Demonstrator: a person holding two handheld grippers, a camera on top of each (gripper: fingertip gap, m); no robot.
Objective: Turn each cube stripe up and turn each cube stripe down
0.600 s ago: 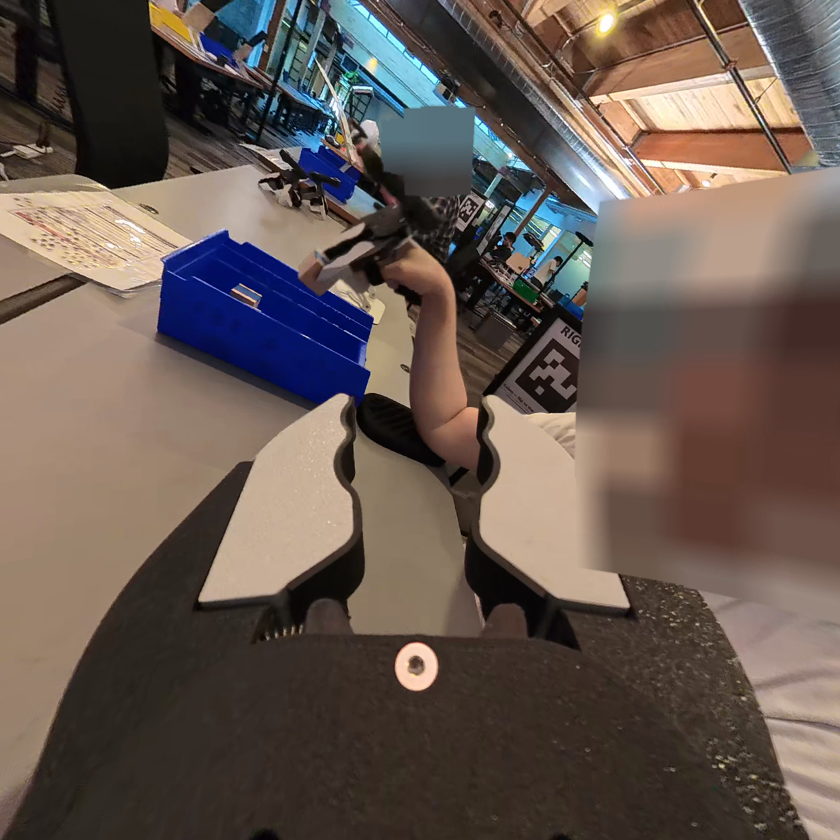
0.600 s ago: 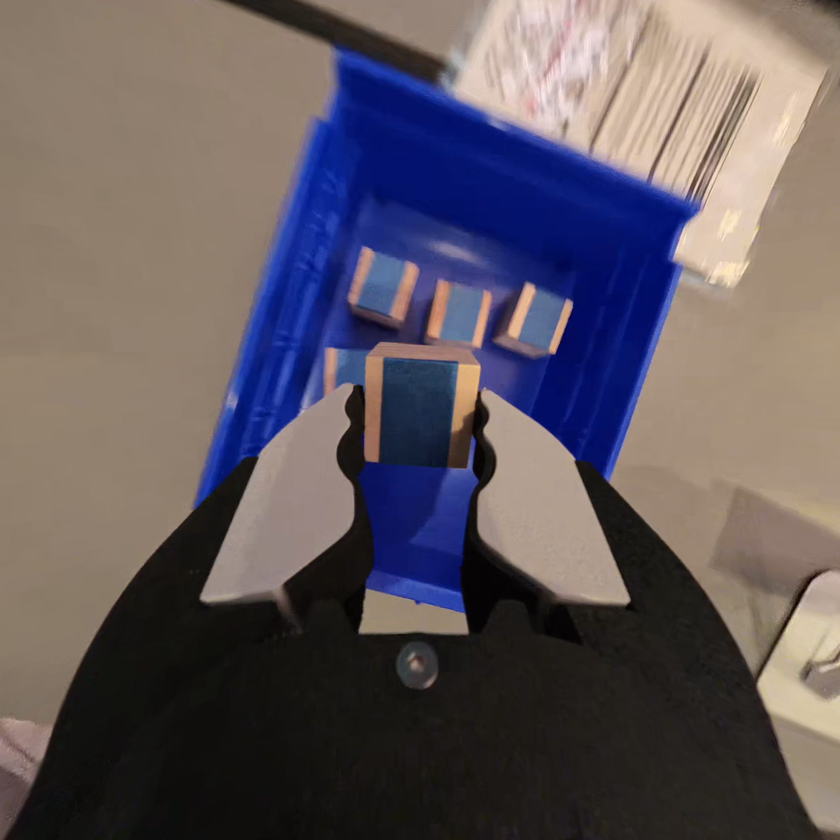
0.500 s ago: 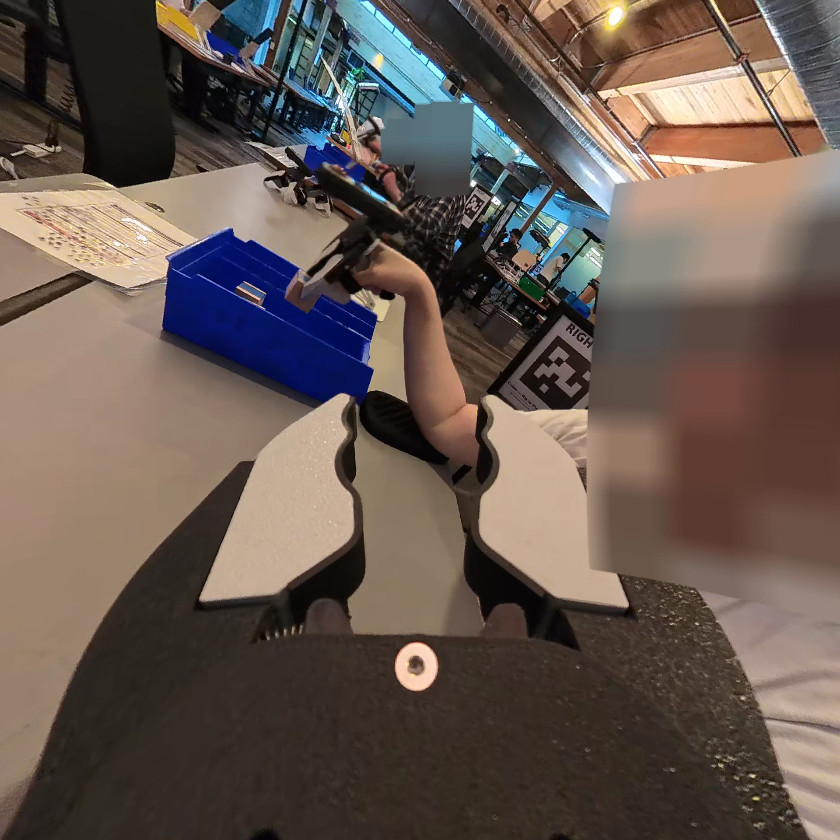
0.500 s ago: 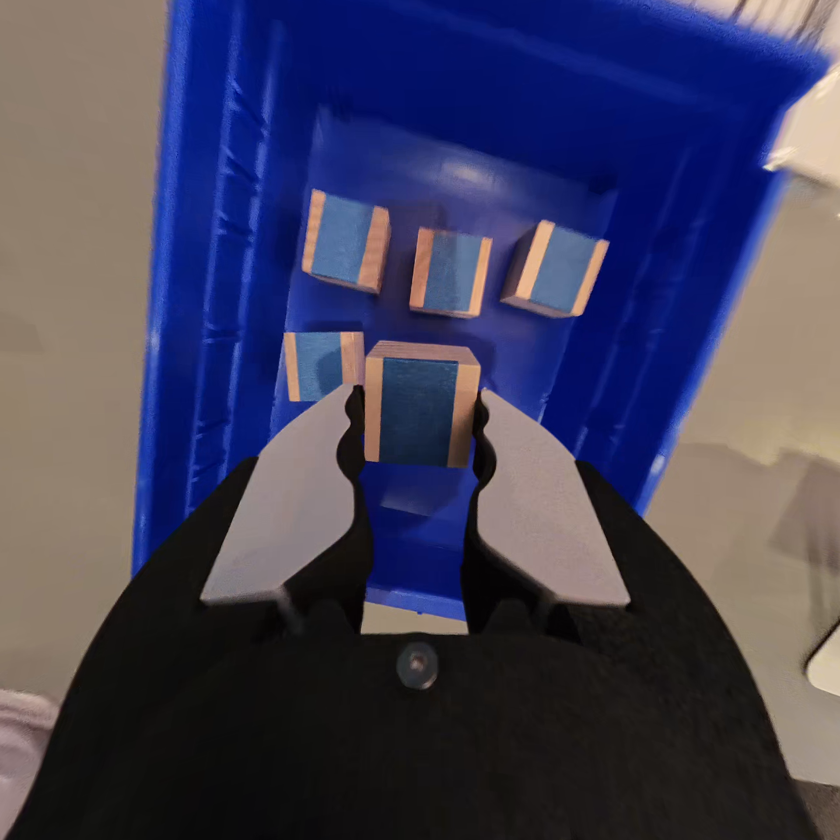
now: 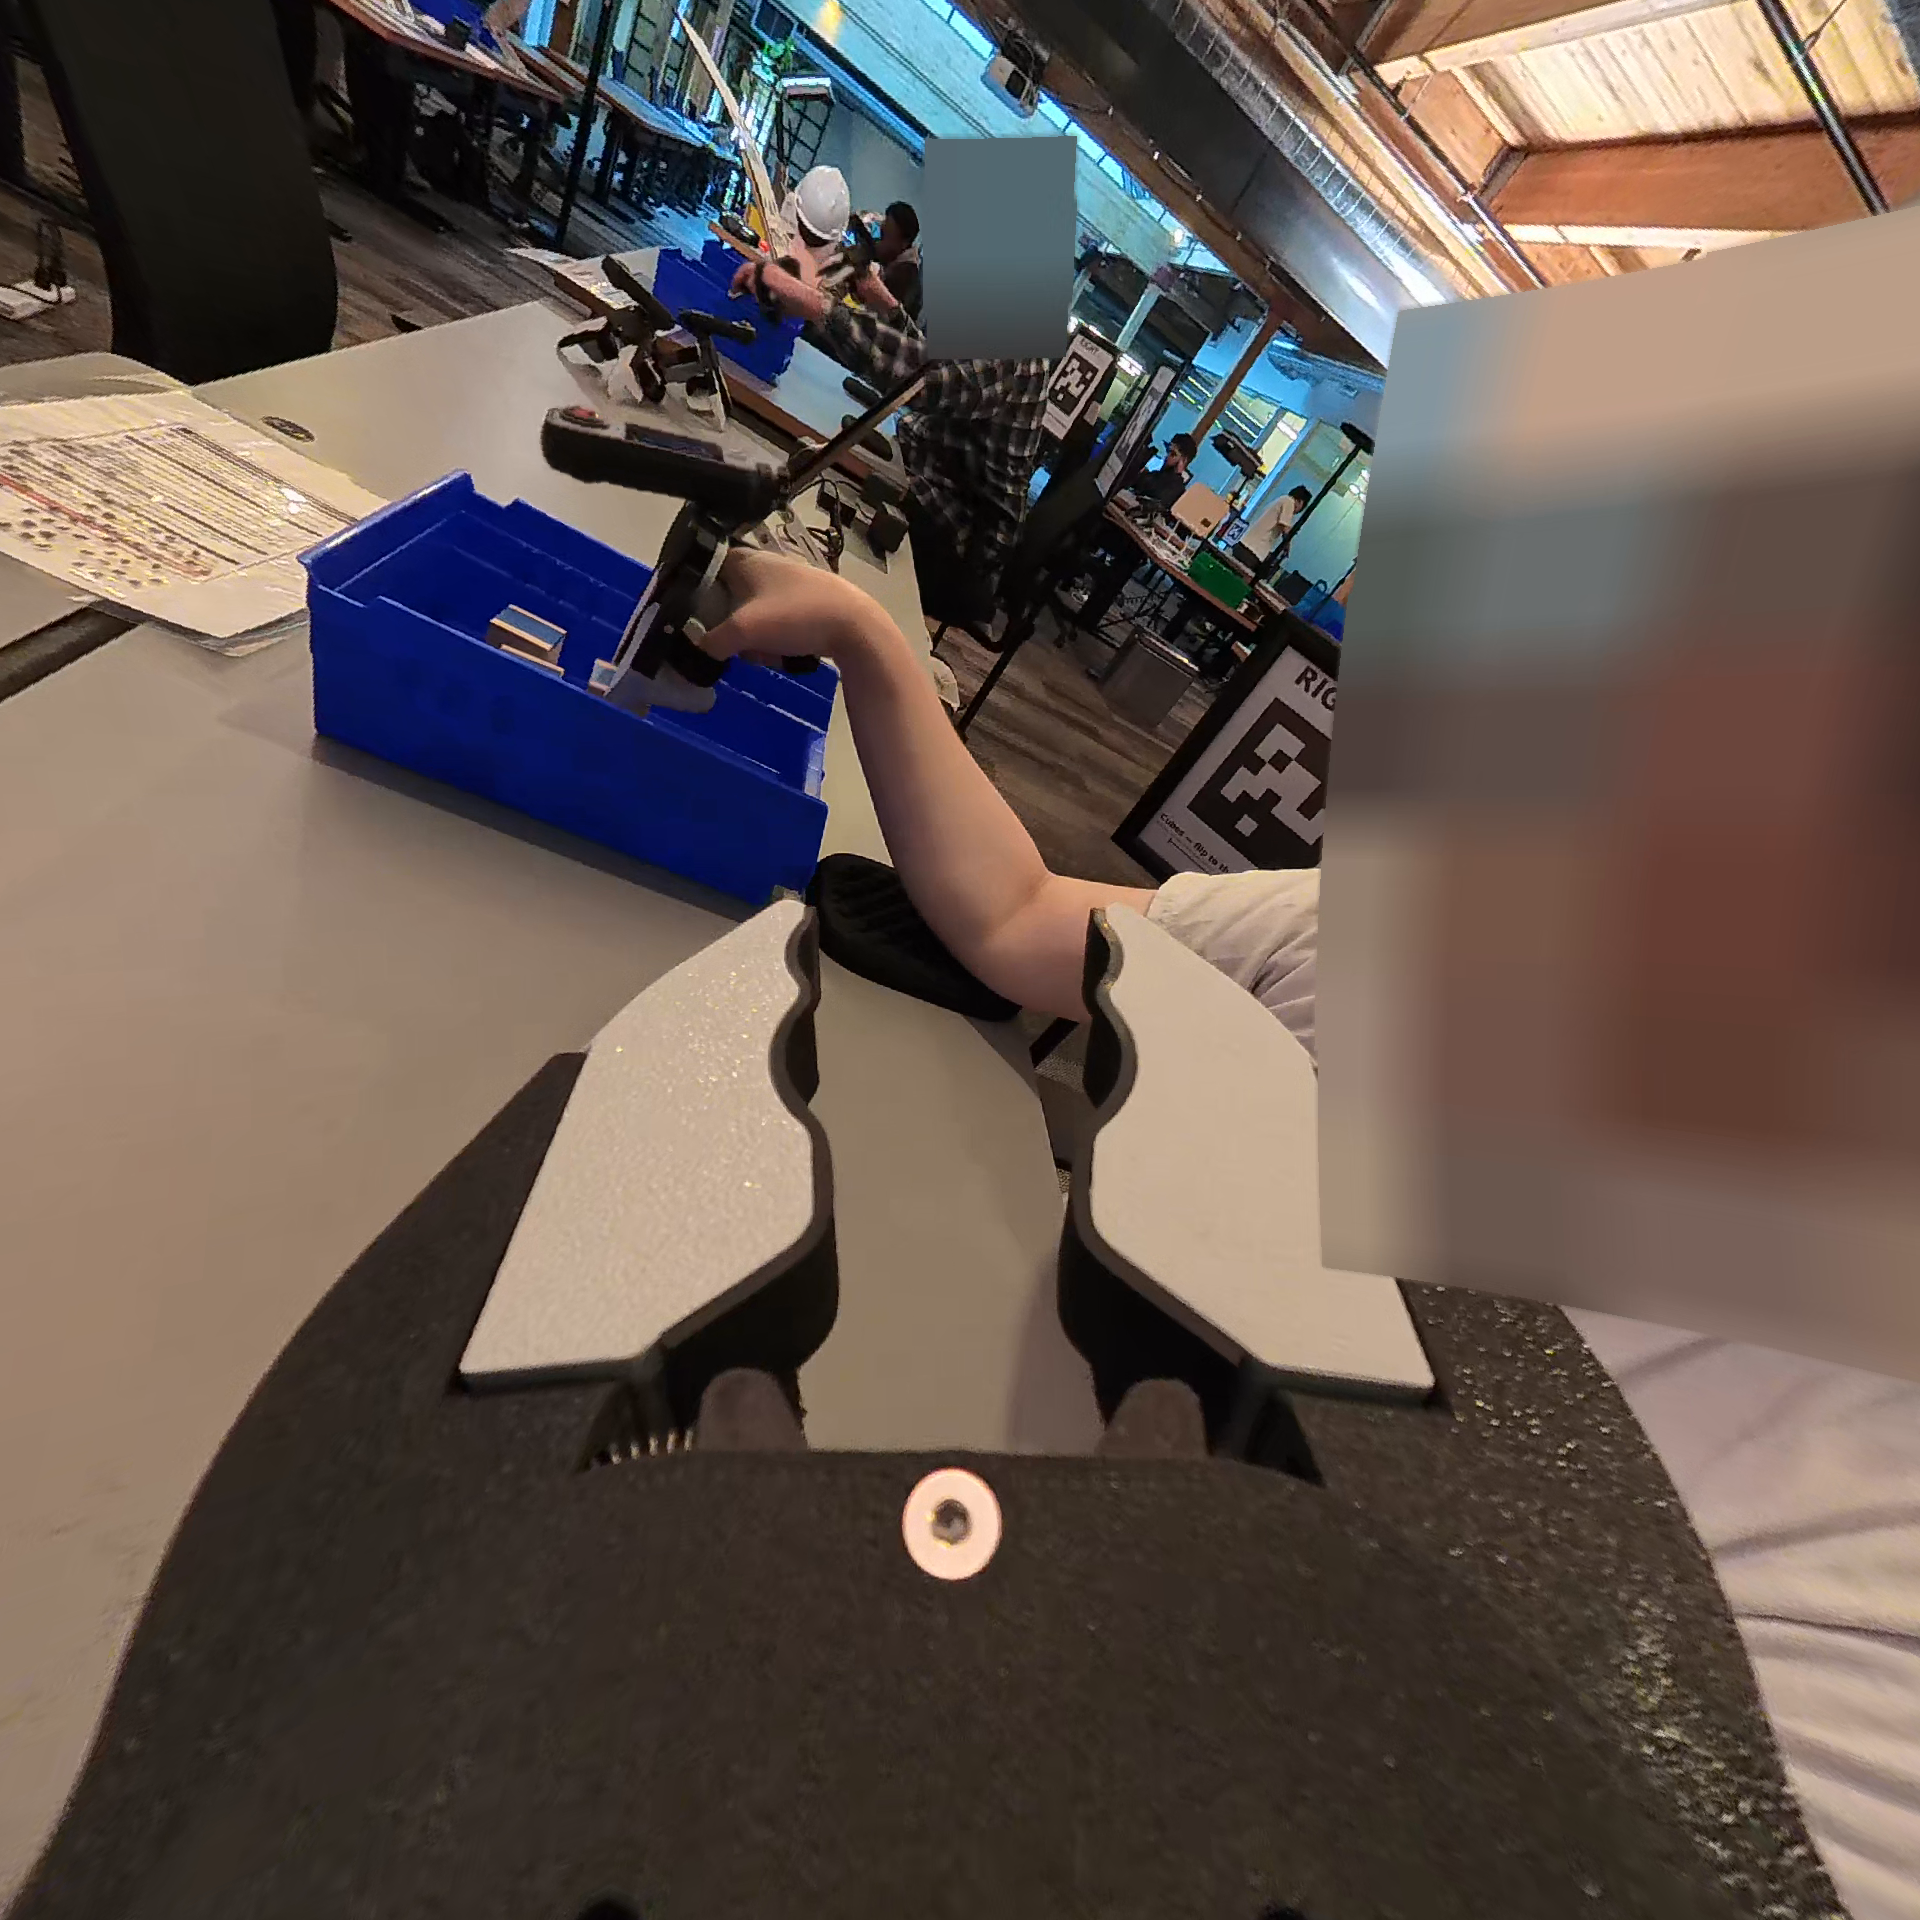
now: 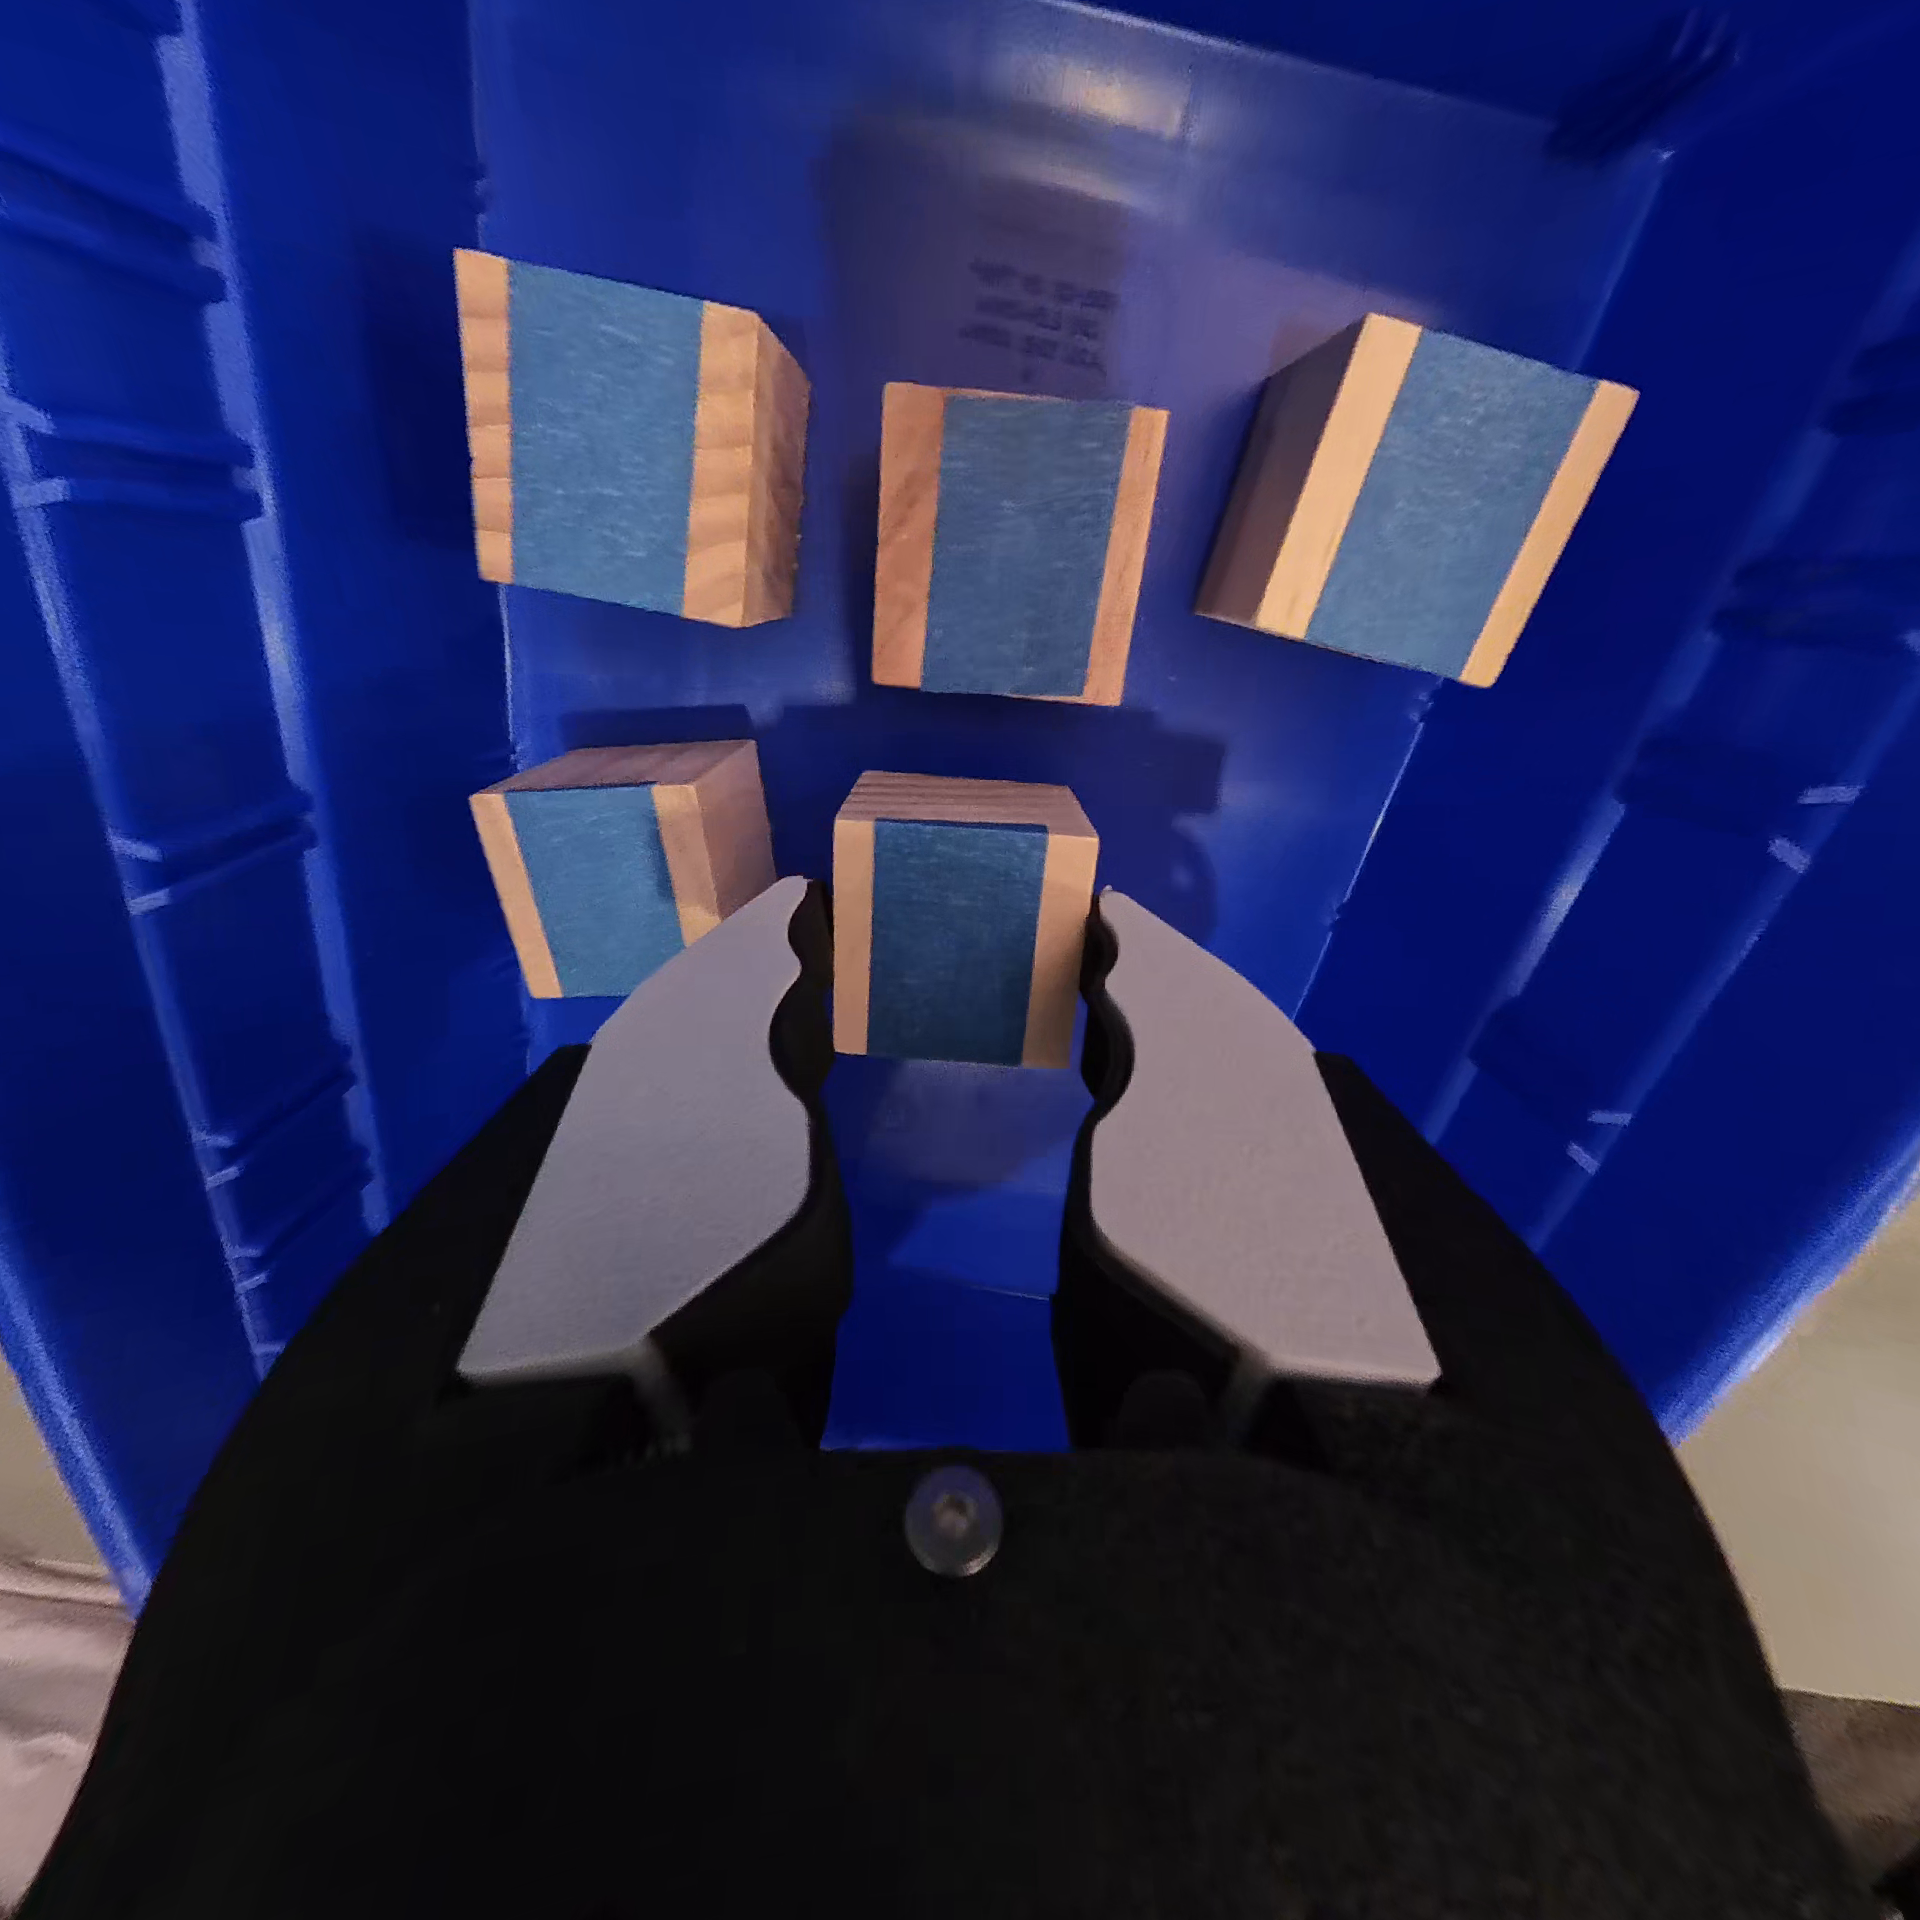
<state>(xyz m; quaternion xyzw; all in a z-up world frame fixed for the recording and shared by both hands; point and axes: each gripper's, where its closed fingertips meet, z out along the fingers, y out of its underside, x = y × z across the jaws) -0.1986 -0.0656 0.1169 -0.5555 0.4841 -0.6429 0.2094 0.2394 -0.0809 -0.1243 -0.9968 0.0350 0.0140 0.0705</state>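
Right gripper (image 6: 954,935) clamped on striped cube (image 6: 961,930) low inside blue bin (image 6: 260,727), stripe facing up, near row, right of neighbouring cube (image 6: 613,873); left gripper (image 5: 948,971) apart, idle, well clear.

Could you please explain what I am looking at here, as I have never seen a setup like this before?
No robot is involved: a person holds a hand-operated, two-finger gripper in each hand, and each gripper carries a camera looking forward along its fingers.

The left wrist view shows the left gripper open and empty above a grey table. Farther off you see the person's arm lowering the right gripper into a blue bin; a printed sheet lies beyond it.

The right wrist view looks down into that bin. The right gripper is shut on a wooden cube, blue tape stripe facing the camera. Four more striped cubes rest on the bin floor: three in the far row, one beside the held cube.
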